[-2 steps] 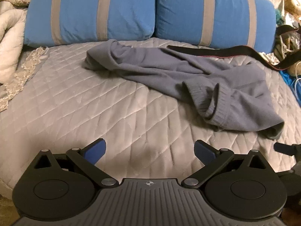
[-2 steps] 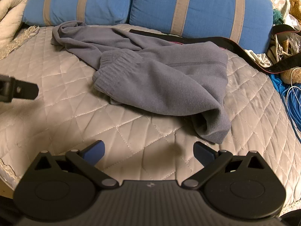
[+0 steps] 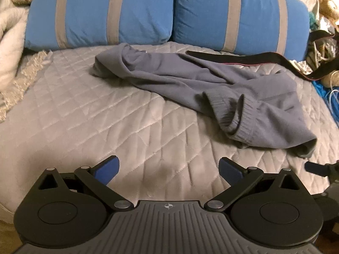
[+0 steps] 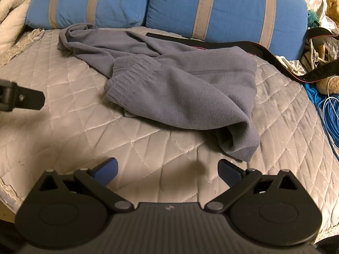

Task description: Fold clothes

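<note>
While both tools are held low over the bed [image 3: 89, 116], nothing is gripped by either. The left tool [image 3: 169, 170] is seen with its blue pads [image 3: 107, 170] spread wide, only bare quilt lying between them. The right tool [image 4: 167, 172] is likewise spread, its pads [image 4: 229, 172] apart over the quilt and touching no cloth.

Ahead of the left tool and off to its right, a grey garment [image 3: 211, 89] is spread in a loose, crumpled heap — one narrow part is drawn out toward the far left, near the pillows, and a ribbed cuff [image 3: 233, 114] is turned up at the near side. From the right tool the same garment [image 4: 190, 89] is seen straight ahead, and its nearest folded corner [image 4: 241, 144] lies just beyond the right pad, apart from it.

Behind the garment, two blue pillows [image 3: 101, 12] with grey stripes are propped side by side. A black strap [image 3: 254, 58] is laid along the garment's far edge and runs off to the right, where a blue cable [image 4: 330, 114] is coiled beside the bed. A pale blanket [image 3: 10, 48] is bunched at the far left.

At the left edge of the right wrist view, a finger of the left tool can be made out — blurred, above the quilt.
</note>
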A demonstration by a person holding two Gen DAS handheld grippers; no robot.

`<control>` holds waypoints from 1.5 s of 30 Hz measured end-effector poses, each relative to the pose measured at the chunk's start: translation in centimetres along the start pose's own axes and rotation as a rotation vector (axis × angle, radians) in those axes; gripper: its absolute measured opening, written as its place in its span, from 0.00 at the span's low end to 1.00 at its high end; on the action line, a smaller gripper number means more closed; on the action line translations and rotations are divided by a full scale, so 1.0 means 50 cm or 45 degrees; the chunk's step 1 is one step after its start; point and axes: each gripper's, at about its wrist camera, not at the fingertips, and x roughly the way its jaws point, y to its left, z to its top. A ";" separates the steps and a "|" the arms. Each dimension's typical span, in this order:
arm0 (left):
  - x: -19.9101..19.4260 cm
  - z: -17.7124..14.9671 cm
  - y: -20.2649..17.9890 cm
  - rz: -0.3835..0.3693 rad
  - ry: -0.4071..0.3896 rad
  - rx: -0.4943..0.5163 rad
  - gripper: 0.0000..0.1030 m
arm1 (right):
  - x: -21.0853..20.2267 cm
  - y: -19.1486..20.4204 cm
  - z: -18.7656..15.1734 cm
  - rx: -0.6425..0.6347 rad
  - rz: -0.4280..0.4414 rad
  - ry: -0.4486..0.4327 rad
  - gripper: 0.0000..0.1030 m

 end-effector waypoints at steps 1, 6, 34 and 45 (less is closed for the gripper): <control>0.002 0.001 0.001 -0.003 0.008 -0.007 0.99 | -0.001 0.000 0.002 -0.002 -0.002 0.001 1.00; 0.011 0.006 0.006 -0.021 0.047 -0.041 0.99 | -0.011 0.000 0.015 0.009 0.000 -0.001 1.00; 0.011 -0.003 0.001 -0.103 0.039 -0.044 0.99 | -0.006 0.012 0.006 -0.001 0.016 0.008 1.00; 0.008 0.008 0.028 -0.356 0.028 -0.179 0.99 | -0.014 0.020 0.008 -0.052 0.000 -0.025 1.00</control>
